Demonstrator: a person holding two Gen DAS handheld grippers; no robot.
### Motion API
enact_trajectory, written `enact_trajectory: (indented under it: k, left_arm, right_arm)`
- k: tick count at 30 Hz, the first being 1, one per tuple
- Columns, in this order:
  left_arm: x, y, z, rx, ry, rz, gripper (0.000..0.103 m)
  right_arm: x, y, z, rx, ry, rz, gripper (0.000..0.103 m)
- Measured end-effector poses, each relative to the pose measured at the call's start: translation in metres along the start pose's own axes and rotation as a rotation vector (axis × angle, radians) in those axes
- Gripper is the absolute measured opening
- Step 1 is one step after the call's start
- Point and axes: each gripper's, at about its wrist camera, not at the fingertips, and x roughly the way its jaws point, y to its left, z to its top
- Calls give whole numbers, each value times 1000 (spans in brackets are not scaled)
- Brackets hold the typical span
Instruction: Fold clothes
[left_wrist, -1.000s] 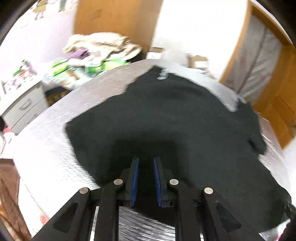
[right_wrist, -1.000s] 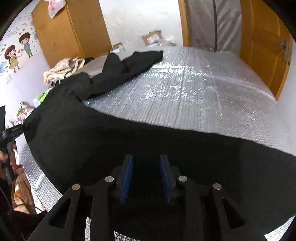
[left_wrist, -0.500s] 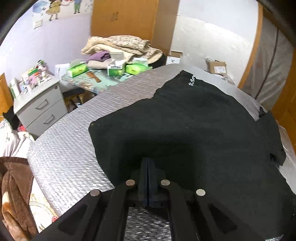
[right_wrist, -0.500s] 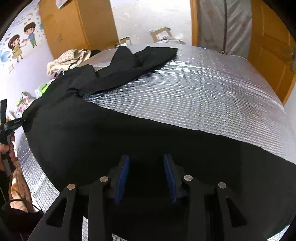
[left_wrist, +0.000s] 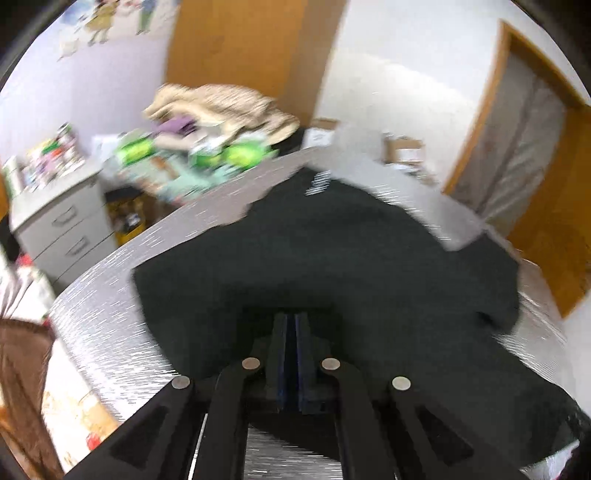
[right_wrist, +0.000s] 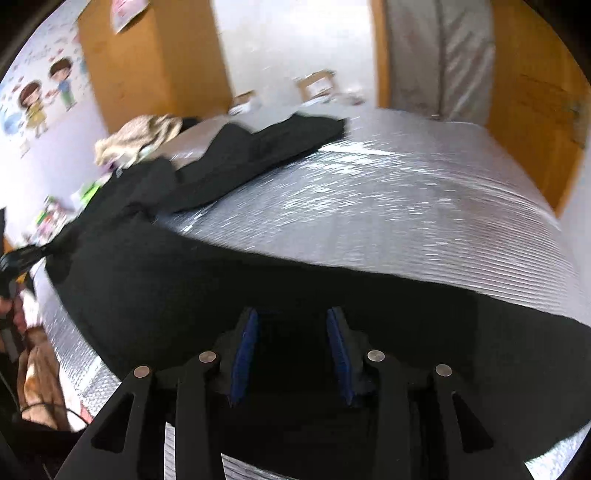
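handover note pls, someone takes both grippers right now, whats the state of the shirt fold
Left gripper: shut on the near hem of the black garment.
Right gripper: open, its pads either side of the same hem, not clamped.
Garment lies spread on the silver mat, one sleeve stretched toward the far edge.
Done: none; no fold is visible.
Left: close the right gripper, then make all folds.

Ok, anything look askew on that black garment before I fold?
Yes: the black garment lies unevenly on the silver mat. Its far sleeve is bunched and creased rather than spread flat.
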Motion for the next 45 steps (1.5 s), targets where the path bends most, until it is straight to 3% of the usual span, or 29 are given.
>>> enact_trajectory:
  k: [9, 12, 20, 29, 34, 39, 42, 45]
  left_arm:
    - [17, -89, -31, 182, 112, -211, 4]
    - [18, -101, -44, 215, 145, -223, 4]
    - [17, -113, -63, 267, 196, -234, 6]
    - [10, -110, -60, 257, 174, -247, 6]
    - [3, -112, -43, 243, 103, -233, 6]
    - [-4, -114, -26, 230, 32, -216, 8]
    - [1, -115, -21, 234, 26, -197, 8]
    - [10, -114, -20, 227, 37, -188, 8]
  right_arm:
    - [-25, -62, -31, 178, -26, -172, 41]
    - [-33, -81, -41, 232, -34, -226, 41]
    - [-36, -71, -47, 149, 0, -242, 41]
    - [-49, -76, -48, 185, -5, -217, 41]
    - [-53, -66, -14, 185, -111, -130, 41]
    - [-40, -47, 22, 189, -167, 69, 43]
    - [-27, -34, 45, 179, -169, 176, 48]
    - [-17, -20, 69, 137, -154, 213, 48]
